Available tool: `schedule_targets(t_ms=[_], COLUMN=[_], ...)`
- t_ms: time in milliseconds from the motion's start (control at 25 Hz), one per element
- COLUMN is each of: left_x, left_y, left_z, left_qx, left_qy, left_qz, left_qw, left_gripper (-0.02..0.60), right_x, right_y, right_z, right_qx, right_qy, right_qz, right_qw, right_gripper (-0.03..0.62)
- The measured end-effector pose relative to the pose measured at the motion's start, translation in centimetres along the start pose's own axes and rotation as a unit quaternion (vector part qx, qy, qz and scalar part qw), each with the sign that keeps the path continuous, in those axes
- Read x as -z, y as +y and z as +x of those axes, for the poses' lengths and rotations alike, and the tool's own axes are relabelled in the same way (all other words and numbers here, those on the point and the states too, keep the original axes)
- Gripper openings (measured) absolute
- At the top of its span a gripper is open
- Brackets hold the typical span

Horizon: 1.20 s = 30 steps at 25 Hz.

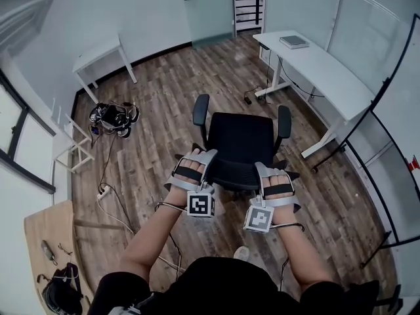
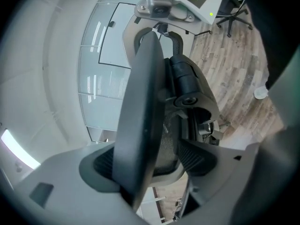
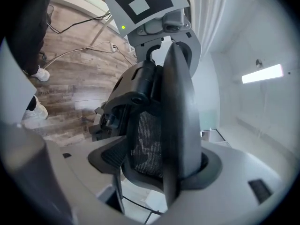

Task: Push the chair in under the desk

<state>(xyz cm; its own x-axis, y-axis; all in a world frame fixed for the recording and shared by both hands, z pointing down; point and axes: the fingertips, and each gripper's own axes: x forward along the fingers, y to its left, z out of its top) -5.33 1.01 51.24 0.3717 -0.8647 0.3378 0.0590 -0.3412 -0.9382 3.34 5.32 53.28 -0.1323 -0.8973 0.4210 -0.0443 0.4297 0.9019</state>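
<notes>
My left tongs [image 1: 191, 157] and right tongs [image 1: 272, 169] both clenched on the backrest [image 1: 231, 176] of the black office chair [image 1: 239, 140] (one at each side edge), white desk [image 1: 325, 71] well apart beyond

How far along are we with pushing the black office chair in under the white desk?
Done: the grips look set. The left gripper and right gripper each have their fingers closed on the top edge of the black mesh office chair's backrest. In hand: that hold, ready for the push. Left: nearly everything, since the chair stands mid-room on the wood floor, well apart from the long white desk.
</notes>
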Motion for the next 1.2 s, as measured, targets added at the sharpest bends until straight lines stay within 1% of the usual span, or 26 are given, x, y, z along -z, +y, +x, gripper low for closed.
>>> schedule_targets(t_ms=[160,280,360,520,720,1000,1200], left_x=[0.4,0.2,0.1,-0.4,-0.1,0.9,1.6], left_y=[-0.1,0.7,1.2,2.1,2.9,3.7,3.5], left_z=[1.2,3.3,4.4,6.1,8.0,11.0,13.5], left_qx=[0.006,0.017,0.015,0.001,0.009,0.016,0.034], left_qy=[0.011,0.019,0.019,0.011,-0.002,-0.031,-0.044], left_qz=[0.008,0.013,0.012,0.006,0.013,0.028,0.038], left_qw=[0.9999,0.9996,0.9996,0.9999,0.9999,0.9990,0.9977], left_gripper=[0.380,0.380,0.380,0.380,0.380,0.380,0.380], right_x=[0.4,1.7,2.2,3.3,4.0,4.5,5.1], right_y=[-0.1,-1.6,-2.4,-2.8,-3.6,-4.2,-4.6], right_z=[1.2,2.9,3.7,4.9,6.4,9.1,11.2], right_qx=[0.006,0.013,0.017,0.015,0.010,-0.005,-0.007], right_qy=[0.000,-0.003,-0.007,-0.004,0.008,0.040,0.062], right_qz=[0.001,-0.001,0.001,0.005,0.010,0.017,0.020], right_qw=[1.000,1.000,1.000,1.000,1.000,0.999,0.998], right_gripper=[0.370,0.371,0.371,0.371,0.374,0.377,0.397])
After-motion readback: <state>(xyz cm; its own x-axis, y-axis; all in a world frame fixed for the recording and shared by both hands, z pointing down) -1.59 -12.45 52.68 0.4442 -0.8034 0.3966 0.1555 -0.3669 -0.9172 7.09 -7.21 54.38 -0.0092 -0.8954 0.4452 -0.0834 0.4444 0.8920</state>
